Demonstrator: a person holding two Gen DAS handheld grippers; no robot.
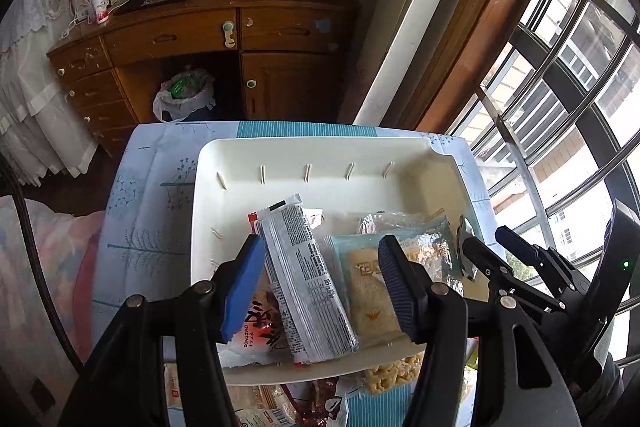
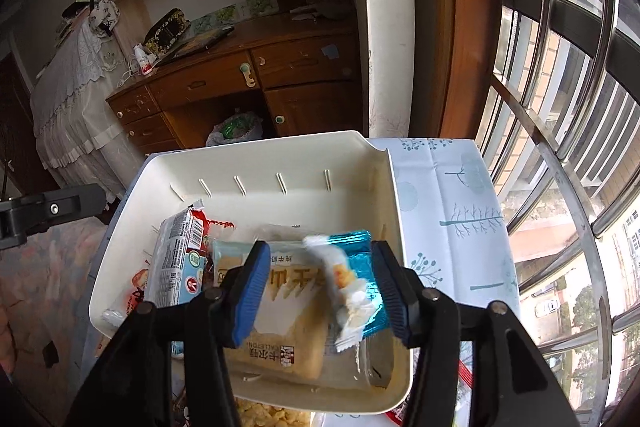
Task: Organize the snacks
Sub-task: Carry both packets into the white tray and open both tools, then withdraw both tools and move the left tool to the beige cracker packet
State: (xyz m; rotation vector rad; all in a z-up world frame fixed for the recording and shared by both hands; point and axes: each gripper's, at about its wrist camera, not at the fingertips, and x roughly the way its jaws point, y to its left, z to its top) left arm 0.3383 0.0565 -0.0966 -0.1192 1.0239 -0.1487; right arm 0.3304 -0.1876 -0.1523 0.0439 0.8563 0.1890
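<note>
Right wrist view: right tongs (image 2: 320,291) spread around crinkled foil packet (image 2: 352,279) over smooth white bin (image 2: 256,157).

Left gripper (image 1: 320,279) angled downward, jaws apart, right gripper (image 2: 320,287) angled downward, jaws apart

White plastic bin (image 2: 394,187), open-topped, ribbed inner wall. Contents: silver-grey bar packet (image 1: 308,279), print side up, lying 11-to-5 o'clock across a red-and-white packet (image 1: 256,323); pale teal cake packet (image 1: 372,291) flat beside; crumpled blue foil wrapper (image 2: 352,279) at 3 o'clock.
</note>
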